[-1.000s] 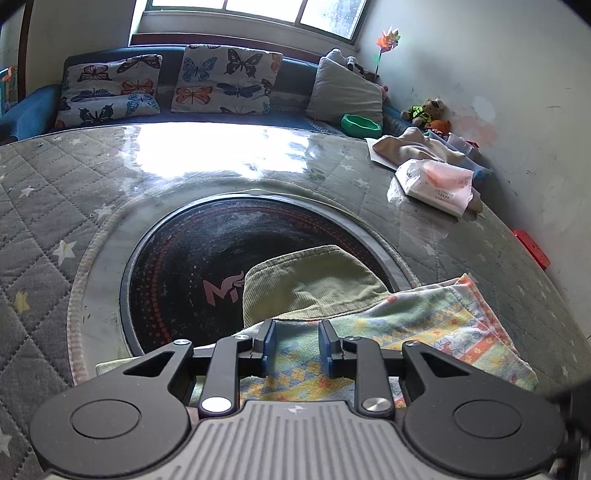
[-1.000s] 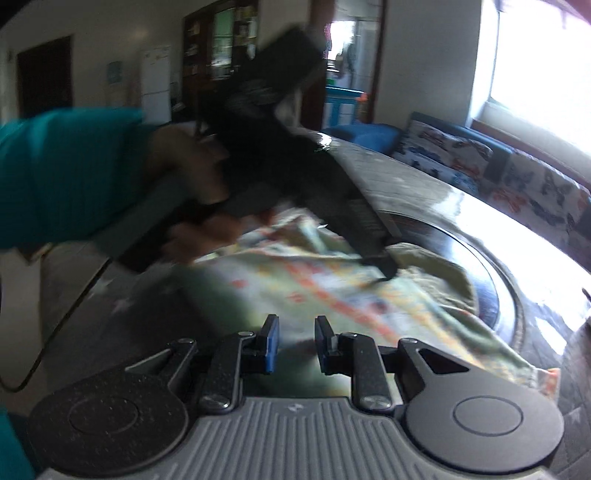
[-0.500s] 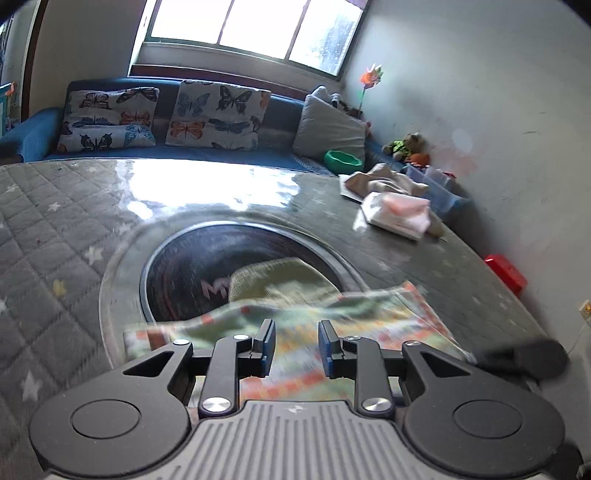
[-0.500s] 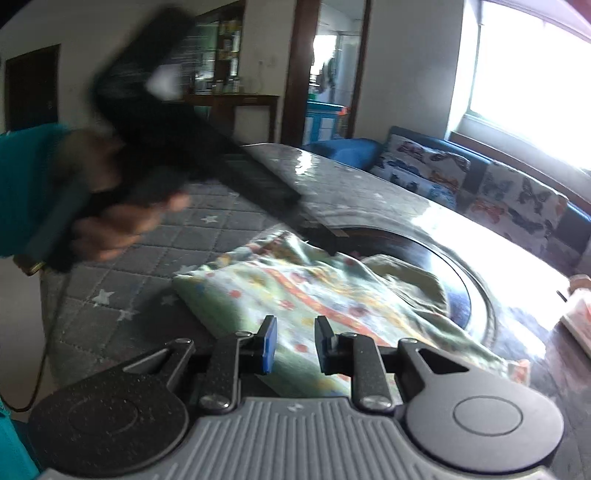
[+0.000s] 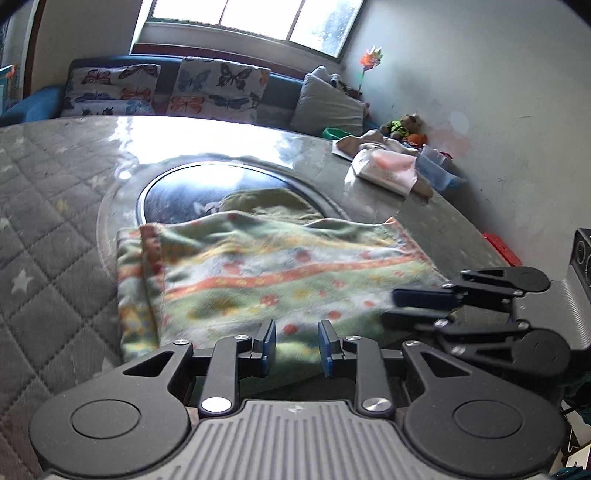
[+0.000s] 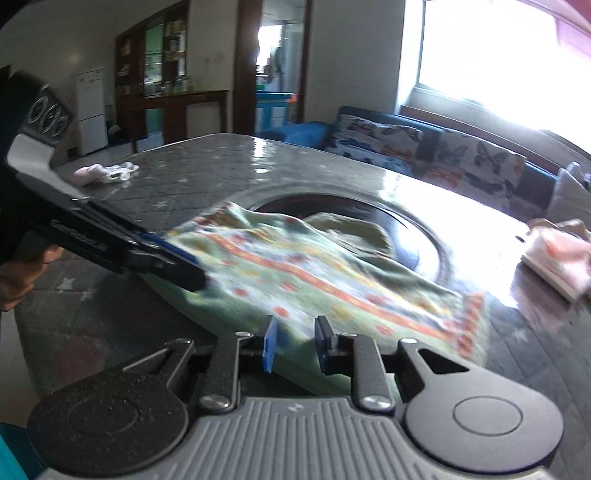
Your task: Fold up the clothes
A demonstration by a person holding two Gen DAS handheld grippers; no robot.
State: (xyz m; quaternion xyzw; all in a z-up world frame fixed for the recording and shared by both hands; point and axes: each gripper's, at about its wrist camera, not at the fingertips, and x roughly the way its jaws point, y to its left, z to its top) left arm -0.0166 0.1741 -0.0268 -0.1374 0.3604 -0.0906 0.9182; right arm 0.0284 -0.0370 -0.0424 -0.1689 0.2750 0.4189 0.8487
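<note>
The cloth (image 5: 266,273), mid-frame on the desk (image 5: 55,206), already looks doubled once (more folds probably remain), and the left claw (image 5: 296,349) and right claw (image 6: 294,345) each stand parted, grasping nothing.

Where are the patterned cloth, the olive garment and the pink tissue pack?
patterned cloth (image 5: 280,273), left wrist view, orange stripe mid-cloth
olive garment (image 5: 266,206), left wrist view, exposed top
pink tissue pack (image 5: 388,168), left wrist view, top face

Daylight floods in from the window (image 5: 255,22) ahead of my tongs, blown out white and glaring off the glossy desk (image 5: 177,136). The patterned cloth (image 5: 280,273) just beyond them smears with motion blur. Fisheye bending curves and darkens every edge.
</note>
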